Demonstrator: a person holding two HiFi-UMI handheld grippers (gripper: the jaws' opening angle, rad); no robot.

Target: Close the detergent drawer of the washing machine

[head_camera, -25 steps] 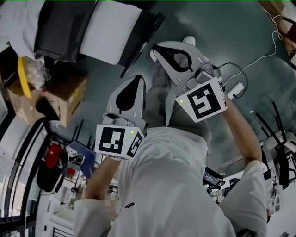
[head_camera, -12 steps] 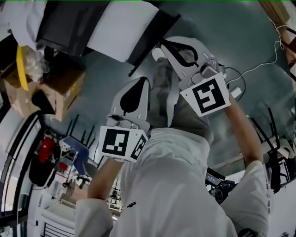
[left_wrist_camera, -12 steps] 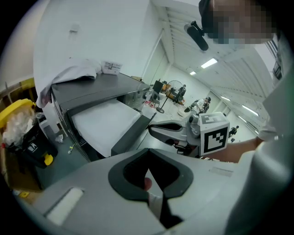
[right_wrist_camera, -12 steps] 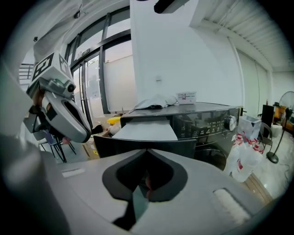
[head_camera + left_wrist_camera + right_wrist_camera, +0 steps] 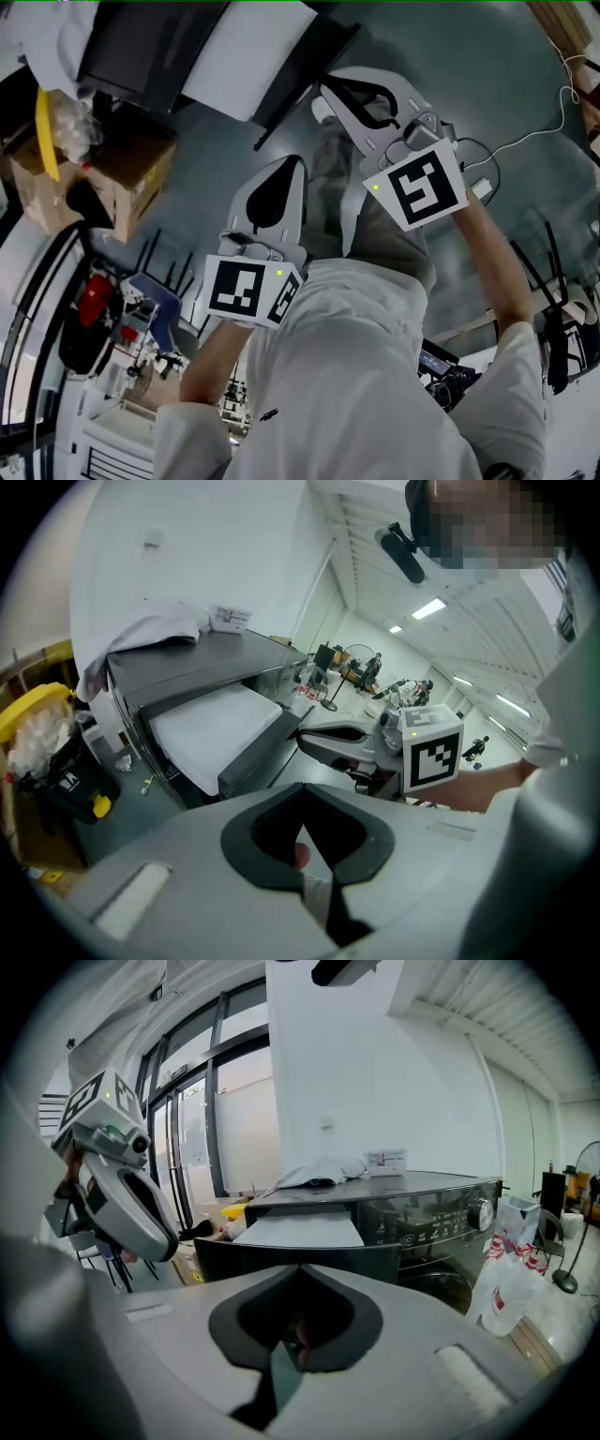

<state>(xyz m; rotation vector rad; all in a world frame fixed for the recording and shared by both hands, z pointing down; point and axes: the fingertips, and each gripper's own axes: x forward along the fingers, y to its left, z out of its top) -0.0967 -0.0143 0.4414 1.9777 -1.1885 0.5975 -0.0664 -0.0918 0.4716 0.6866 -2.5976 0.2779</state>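
Dark grey front-load washing machine (image 5: 441,1227), glossy control panel, stands on the floor. Detergent drawer (image 5: 302,1231) is open: pulled well out of the upper front, to the left of the control panel in the right gripper view. Drawer is wide, with a flat white top face and a dark grey front panel (image 5: 309,1262) matching the machine body. In the left gripper view it juts out as a white slab in a dark frame.

Right gripper (image 5: 300,1266): jaws pressed together tip to tip, aimed at the drawer's front panel. Seen from the left gripper view its tip is near the drawer's front corner; contact can't be told. Left gripper (image 5: 304,786): jaws also pressed together at the tips. It is held beside and behind the right gripper, farther from the drawer.

Brown cardboard box (image 5: 131,173) on the floor beside the machine, yellow-rimmed bin (image 5: 33,714) next to it. White cloth (image 5: 319,1171) lies crumpled on the machine's top. Round control dial (image 5: 481,1213) sits at the panel's right end.
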